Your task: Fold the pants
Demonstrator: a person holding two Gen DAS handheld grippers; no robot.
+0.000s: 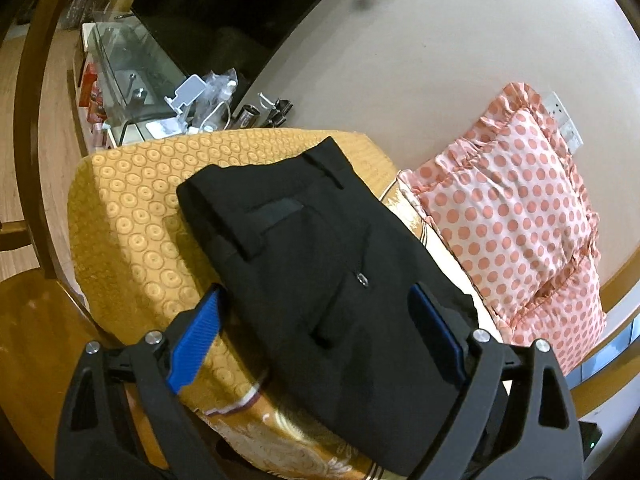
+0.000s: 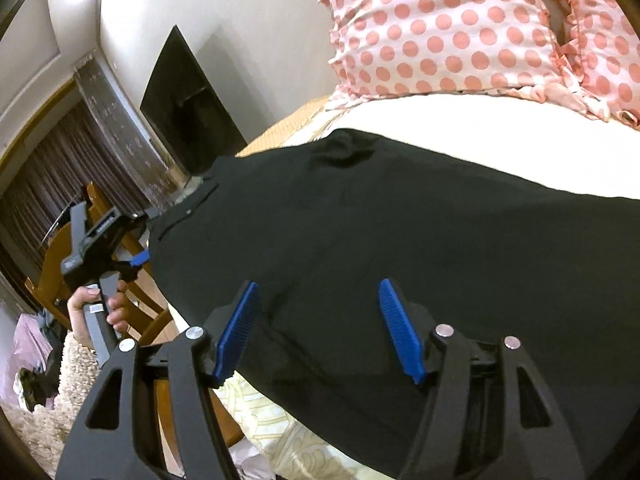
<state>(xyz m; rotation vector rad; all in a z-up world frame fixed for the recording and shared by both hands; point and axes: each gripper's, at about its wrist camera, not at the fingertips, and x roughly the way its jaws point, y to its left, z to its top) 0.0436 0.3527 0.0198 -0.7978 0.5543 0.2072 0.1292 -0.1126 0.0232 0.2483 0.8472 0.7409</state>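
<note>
Through my left wrist camera I count one pair of black pants [image 1: 320,264], folded into a compact stack on the bed, one end on a golden circle-patterned cover [image 1: 132,232] and the other toward me. My left gripper [image 1: 316,336] is spread wide, its two blue pads [image 1: 196,344] on either side of the near end of the pants, pinching nothing. One pink polka-dot pillow [image 1: 516,216] with a frilled edge leans against the beige wall [image 1: 440,40] to the right. Past the bed stand one glass tank [image 1: 128,68], a dark screen [image 1: 224,12] and a clutter of small items I cannot sort out.

Through my right wrist camera the same pants [image 2: 400,240] fill the middle, lying on a pale sheet [image 2: 460,136]. My right gripper [image 2: 320,332] is also spread, two blue pads [image 2: 400,328] hovering over the cloth with nothing between them. At the left I see my left gripper [image 2: 140,258] at the far edge of the pants, one hand [image 2: 94,308] on its handle. The pillow [image 2: 460,28] sits above; a wooden chair [image 2: 56,256] and dark curtains [image 2: 44,184] stand behind.
</note>
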